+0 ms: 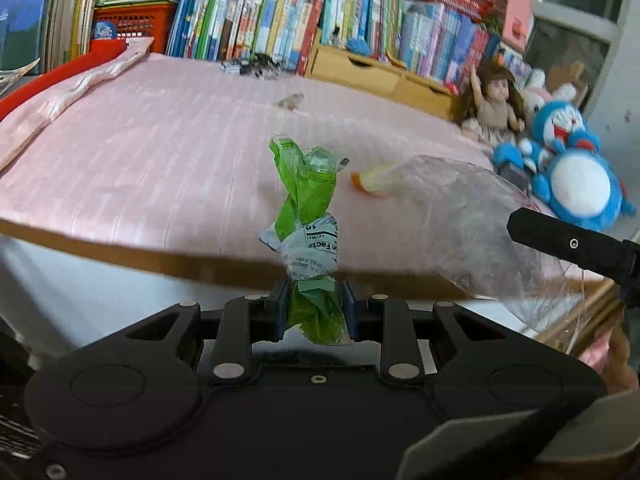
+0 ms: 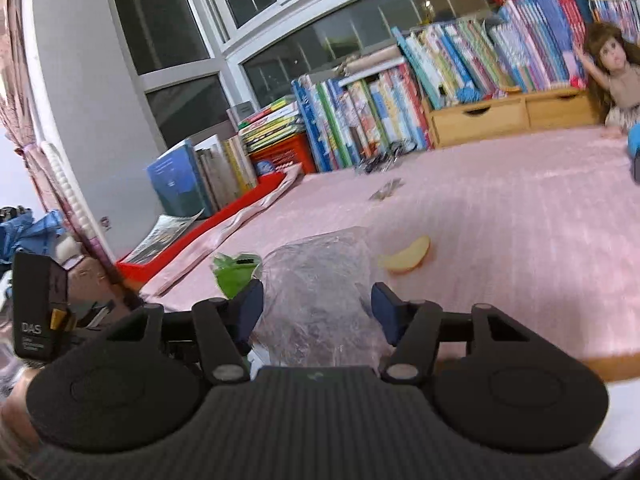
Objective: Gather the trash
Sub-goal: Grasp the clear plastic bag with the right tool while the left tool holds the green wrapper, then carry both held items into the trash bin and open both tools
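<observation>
Over near edge of pink bed [image 1: 160, 152]: left gripper [image 1: 314, 312], fingers narrow, clamped on twisted green wrapper [image 1: 308, 200]. Wrapper sticks up out of the fingers, white nutrition-label panel partway up, top end crumpled. Held off the bed, above its edge.

Right gripper [image 2: 316, 312]: fingers about half spread, clear plastic bag [image 2: 320, 300] between them. Contact with pads not readable, film too see-through and blurred. Same bag in left view as a ballooned clear film [image 1: 472, 224] to the right of the wrapper, one black right finger [image 1: 560, 240] poking in from the right edge. Tip of green wrapper [image 2: 234, 274] visible just left of the bag in right view, close beside it.

On the bed beyond the bag: apple slice [image 2: 406, 258], lying flat, orange-red skin on one edge; also seen as pale wedge [image 1: 374, 180] just behind bag rim. Farther back, small crumpled scrap [image 1: 290, 101], apart from everything else.

Back of bed: row of books [image 1: 260, 20], red basket [image 1: 132, 24], wooden drawer box [image 1: 360, 68]. Doll [image 1: 496, 100] and blue-and-white plush toy [image 1: 576, 184] at right side. Folded pink cloth [image 1: 60, 92] along left edge.
</observation>
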Motion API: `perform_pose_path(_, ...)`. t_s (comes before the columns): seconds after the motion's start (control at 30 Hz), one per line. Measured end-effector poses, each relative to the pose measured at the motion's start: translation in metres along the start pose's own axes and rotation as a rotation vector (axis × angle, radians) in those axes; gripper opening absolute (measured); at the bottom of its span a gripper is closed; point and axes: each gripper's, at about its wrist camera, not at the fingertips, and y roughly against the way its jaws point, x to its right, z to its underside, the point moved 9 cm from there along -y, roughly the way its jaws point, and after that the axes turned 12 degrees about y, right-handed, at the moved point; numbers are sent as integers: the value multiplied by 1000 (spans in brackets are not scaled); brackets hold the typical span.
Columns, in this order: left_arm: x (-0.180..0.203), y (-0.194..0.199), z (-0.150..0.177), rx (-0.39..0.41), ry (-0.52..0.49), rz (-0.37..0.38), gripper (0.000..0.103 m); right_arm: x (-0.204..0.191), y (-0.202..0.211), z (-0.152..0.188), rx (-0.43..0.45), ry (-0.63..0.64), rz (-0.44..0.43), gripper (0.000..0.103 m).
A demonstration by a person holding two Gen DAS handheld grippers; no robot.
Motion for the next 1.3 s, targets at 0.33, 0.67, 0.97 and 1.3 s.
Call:
perform_pose_path(0.33,-12,-14,59,-135,-29,-52,26,-2,12,55,-81,-103,-2,64)
perform_pose_path(0.67,-30,-51,108,-268,-34,-102,26,-6,-15,120,-232,-189,-10,58)
perform_pose_path(0.97,-48,-81,130,-334,-15,-155,26,8,-44,167,-375,-269,37,52)
perform_pose_path(1.3,-58,-114,148,-413,20,-176,26,20,-71,202,-504,-333,59,52)
